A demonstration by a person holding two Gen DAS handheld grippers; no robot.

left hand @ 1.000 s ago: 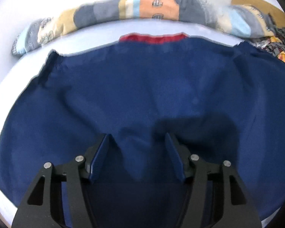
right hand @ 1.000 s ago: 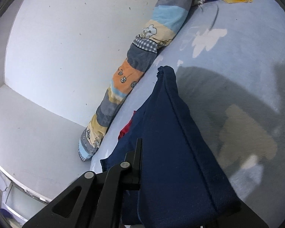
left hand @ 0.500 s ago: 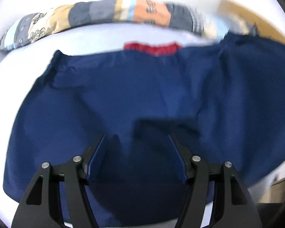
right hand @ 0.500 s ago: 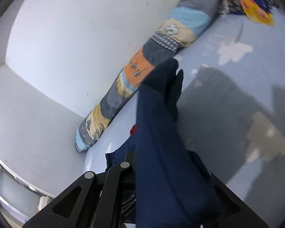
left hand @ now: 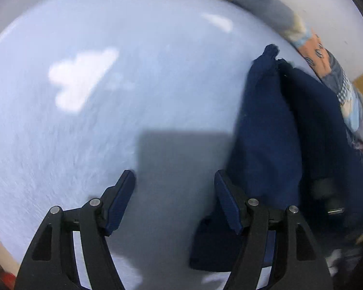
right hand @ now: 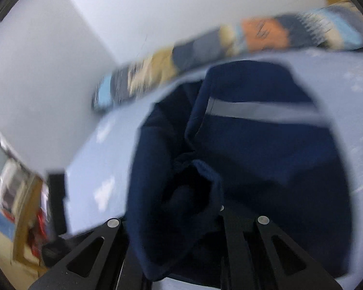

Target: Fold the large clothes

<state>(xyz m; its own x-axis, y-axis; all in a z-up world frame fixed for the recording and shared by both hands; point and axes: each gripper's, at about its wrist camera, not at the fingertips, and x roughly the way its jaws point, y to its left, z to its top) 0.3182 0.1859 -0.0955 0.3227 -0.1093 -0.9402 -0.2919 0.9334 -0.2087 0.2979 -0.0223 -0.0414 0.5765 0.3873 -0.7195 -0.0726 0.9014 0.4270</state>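
Plainly soft stuff: navy garment [right hand: 266,149], limp and light, sagging in deep folds wherever unsupported, so bound to slump and slide unless pinched at two spread points. Lies bunched on the pale-blue bed [left hand: 89,125] toward its far edge, just beside the patchwork bolster [right hand: 261,33] along the wall. Right gripper [right hand: 181,207] clamped shut on a thick wad of the cloth, fingertips buried in it, pale stripe showing on the draped panel. Left gripper [left hand: 175,193] gaping, jaws just widened a little, nothing between them, only bare sheet below; garment off to its right. Best taken at a hem corner or seam edge, not mid-panel, to keep layers flat.
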